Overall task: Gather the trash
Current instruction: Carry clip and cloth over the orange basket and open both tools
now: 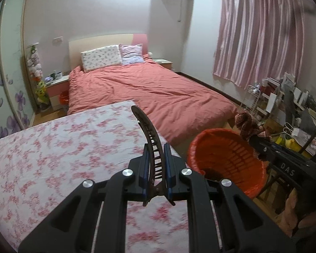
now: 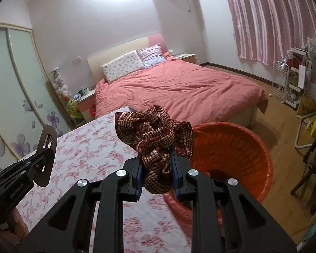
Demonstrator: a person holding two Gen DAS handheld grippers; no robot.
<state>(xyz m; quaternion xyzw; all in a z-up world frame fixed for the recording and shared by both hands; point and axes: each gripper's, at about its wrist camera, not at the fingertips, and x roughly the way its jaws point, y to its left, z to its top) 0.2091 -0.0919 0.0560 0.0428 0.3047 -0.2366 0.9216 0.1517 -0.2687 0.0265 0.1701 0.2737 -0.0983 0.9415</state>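
Both grippers loaded: left gripper (image 1: 155, 162) clamped tight on curved brown hair clip (image 1: 146, 130); right gripper (image 2: 155, 164) pinching brown woven scrunchie (image 2: 155, 132), w/ orange bin (image 2: 231, 154) just beyond.

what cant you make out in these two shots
- Bottom of the orange bin: right wrist view, hidden by the right hand-held gripper and its scrunchie.
- Lower end of the hair clip: left wrist view, covered by the left hand-held gripper.
- Floral tablecloth: left wrist view, print blurred.
- Clutter on the shelves: left wrist view, too small.
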